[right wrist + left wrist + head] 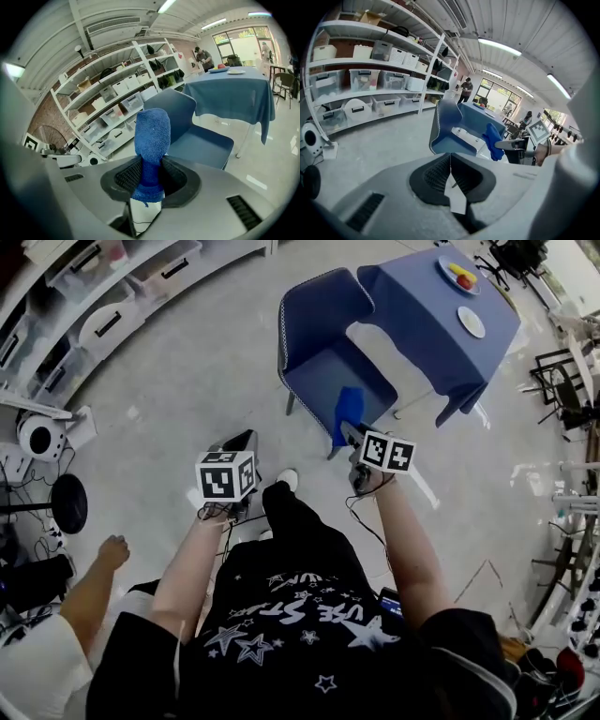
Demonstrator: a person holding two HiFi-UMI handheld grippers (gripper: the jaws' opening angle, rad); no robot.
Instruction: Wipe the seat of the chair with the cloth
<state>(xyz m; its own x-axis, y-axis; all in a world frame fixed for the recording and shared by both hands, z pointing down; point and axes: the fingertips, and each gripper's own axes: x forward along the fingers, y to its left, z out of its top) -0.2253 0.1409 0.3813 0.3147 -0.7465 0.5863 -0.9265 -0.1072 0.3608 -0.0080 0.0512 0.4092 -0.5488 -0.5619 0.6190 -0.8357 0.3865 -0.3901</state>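
Right gripper (pixel 150 174): clamped on the cloth (pixel 151 136), chair seat (pixel 201 145) not yet touched
Left gripper (pixel 450 176): jaws together, empty
Risk: we fear the floppy cloth folds aside — bare jaws scrape the seat

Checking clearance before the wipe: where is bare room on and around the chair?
The chair seat is bare inside its curved back. Open floor lies between chair and shelves. The table is bare at its near part; plates sit at its far end. Tightest: between chair and table. The right gripper holds the cloth by the seat's front.
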